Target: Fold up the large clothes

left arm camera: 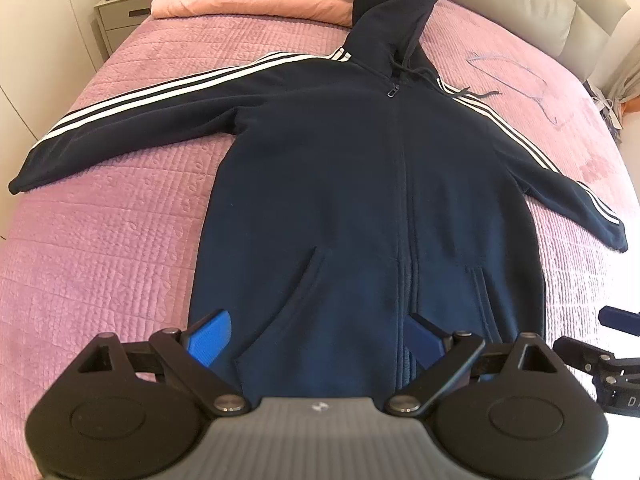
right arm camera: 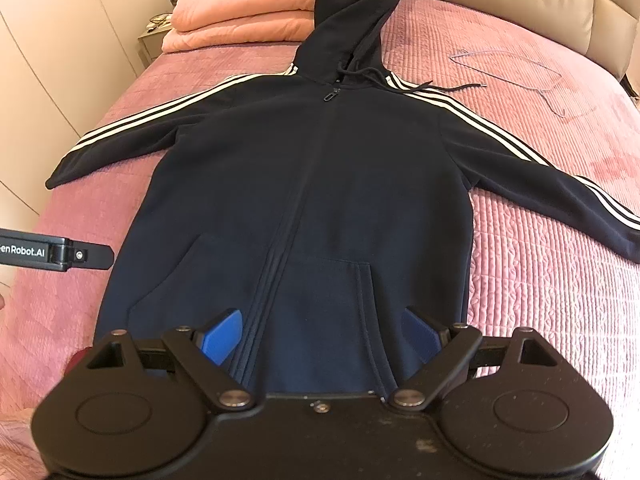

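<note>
So I've got the navy hoodie point(left arm camera: 360, 184) laid out flat, front side up, on the pink quilted bedspread point(left arm camera: 100, 240). It's zipped all the way, zipper pull point(left arm camera: 392, 91) sitting up near the collar. Both sleeves are spread out to the sides, white stripes running down each one, and the hood point(left arm camera: 392, 12) points toward the head of the bed, with its tip lying against the stack of folded peach blankets point(left arm camera: 256, 0). One drawstring point(left arm camera: 476, 94) trails off onto the bedspread on the right.

My left gripper point(left arm camera: 320, 340) is hanging over the bottom hem area, on the left half of the jacket around the left pocket. Its blue pads point(left arm camera: 212, 338) are spread wide apart and there's nothing between them, just fabric below. I can't tell for sure if the tips are touching the cloth.

My right gripper point(right arm camera: 320, 336) is the same deal over the right half, straddling the right pocket near the hem, fingers splayed wide, gripping nothing. The zipper line runs just inside its left pad.

From the right camera I can see the side of the left tool at the left edge, beside the jacket's edge.

Also on the bed: a thin wire hanger point(right arm camera: 516, 76) off to the right of the hood, well apart from the jacket. There's a nightstand point(left arm camera: 120, 20) in the far left corner beside the bed.
</note>
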Action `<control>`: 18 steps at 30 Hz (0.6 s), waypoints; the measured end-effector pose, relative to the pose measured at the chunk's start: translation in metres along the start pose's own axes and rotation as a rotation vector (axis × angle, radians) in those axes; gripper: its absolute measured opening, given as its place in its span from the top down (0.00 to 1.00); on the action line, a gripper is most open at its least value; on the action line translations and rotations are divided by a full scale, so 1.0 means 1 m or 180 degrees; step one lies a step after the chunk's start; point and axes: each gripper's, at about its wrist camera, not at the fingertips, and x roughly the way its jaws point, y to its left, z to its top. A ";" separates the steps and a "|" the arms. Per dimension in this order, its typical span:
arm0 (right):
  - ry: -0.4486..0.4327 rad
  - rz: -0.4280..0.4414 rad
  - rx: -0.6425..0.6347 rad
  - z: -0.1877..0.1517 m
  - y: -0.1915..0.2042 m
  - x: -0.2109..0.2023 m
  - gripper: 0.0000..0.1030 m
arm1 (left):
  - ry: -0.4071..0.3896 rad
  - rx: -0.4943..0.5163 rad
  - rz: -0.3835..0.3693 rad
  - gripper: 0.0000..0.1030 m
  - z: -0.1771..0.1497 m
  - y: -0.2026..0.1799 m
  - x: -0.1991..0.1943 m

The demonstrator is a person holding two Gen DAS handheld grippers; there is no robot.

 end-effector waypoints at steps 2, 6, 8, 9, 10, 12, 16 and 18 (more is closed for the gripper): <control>-0.0005 -0.0009 -0.0006 -0.001 0.001 -0.001 0.02 | -0.0014 0.0012 -0.0006 0.08 0.000 -0.001 -0.003; -0.0030 -0.0004 -0.0043 -0.006 0.005 -0.009 0.02 | -0.0092 0.0008 -0.0023 0.08 -0.002 -0.001 -0.014; -0.0057 -0.0006 -0.0058 -0.009 0.008 -0.015 0.02 | -0.0159 -0.0012 -0.0042 0.08 -0.005 -0.001 -0.022; -0.0076 -0.0013 -0.0056 -0.010 0.009 -0.019 0.02 | -0.0181 -0.0015 -0.0050 0.08 -0.005 0.000 -0.025; -0.0093 -0.0018 -0.0048 -0.012 0.010 -0.022 0.02 | -0.0207 -0.0024 -0.0060 0.08 -0.006 0.002 -0.028; -0.0145 0.0007 -0.0005 -0.013 0.011 -0.030 0.02 | -0.0236 -0.0048 -0.0078 0.08 -0.007 0.005 -0.032; -0.0392 0.0267 0.0009 -0.009 0.016 -0.047 0.02 | -0.0273 -0.0122 -0.0141 0.07 0.003 0.013 -0.029; -0.0601 0.0328 -0.0060 -0.005 0.019 -0.053 0.02 | -0.0354 -0.0126 -0.0110 0.07 0.012 0.019 -0.026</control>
